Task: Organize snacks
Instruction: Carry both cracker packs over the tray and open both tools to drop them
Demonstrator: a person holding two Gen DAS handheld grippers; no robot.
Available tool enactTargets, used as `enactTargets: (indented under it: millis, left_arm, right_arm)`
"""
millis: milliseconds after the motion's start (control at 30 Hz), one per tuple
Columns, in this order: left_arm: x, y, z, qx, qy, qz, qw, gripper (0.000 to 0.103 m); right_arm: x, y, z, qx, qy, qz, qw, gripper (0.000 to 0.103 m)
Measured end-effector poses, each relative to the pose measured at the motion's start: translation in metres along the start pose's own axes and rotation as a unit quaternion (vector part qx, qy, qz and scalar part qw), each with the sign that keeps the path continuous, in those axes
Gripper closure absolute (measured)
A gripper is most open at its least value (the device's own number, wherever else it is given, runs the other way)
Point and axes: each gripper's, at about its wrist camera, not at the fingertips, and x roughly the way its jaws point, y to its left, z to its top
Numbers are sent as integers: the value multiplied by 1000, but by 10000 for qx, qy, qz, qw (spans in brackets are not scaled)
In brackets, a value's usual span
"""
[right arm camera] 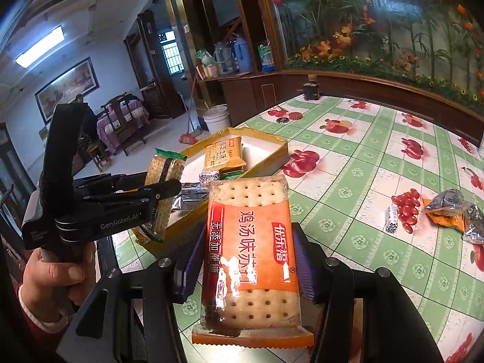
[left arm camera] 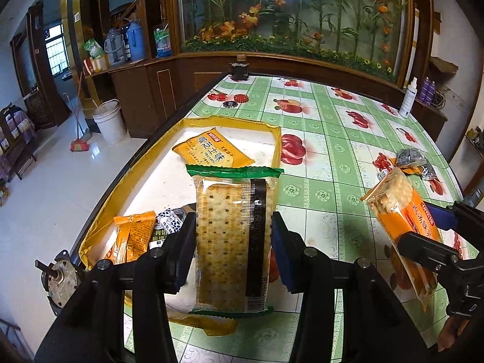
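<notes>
My left gripper (left arm camera: 234, 236) is shut on a green-edged cracker pack (left arm camera: 233, 230) and holds it above the near right part of the yellow-rimmed box (left arm camera: 276, 139). The box holds a yellow snack bag (left arm camera: 211, 151), an orange pack (left arm camera: 134, 236) and a black-and-white packet (left arm camera: 171, 219). My right gripper (right arm camera: 248, 260) is shut on an orange cracker pack (right arm camera: 251, 251) above the table, right of the box (right arm camera: 281, 157). The left gripper (right arm camera: 160, 199) with the green pack (right arm camera: 163, 187) shows in the right wrist view; the right gripper (left arm camera: 423, 230) and the orange pack (left arm camera: 402, 217) show in the left wrist view.
The table wears a green-checked fruit-print cloth (left arm camera: 326, 139). Loose silver and orange packets (right arm camera: 453, 211) lie at its right side. A dark jar (left arm camera: 239, 68), bottle caps (left arm camera: 240, 99) and a white bottle (left arm camera: 408, 99) stand at the far edge. A metal part (left arm camera: 60, 278) sits at the near left corner.
</notes>
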Motion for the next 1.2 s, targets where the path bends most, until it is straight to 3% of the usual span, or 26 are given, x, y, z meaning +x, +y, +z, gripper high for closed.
enactTargets:
  millis: [900,1200]
  left_arm:
    - [7,25,-9,-214,140,125,9996,57]
    - [13,52,-11,-512,232,141,9983,57]
  right_arm:
    - [26,7,0,-1,170,265,9995,48]
    - [42,11,9,48,226,442,9988,48]
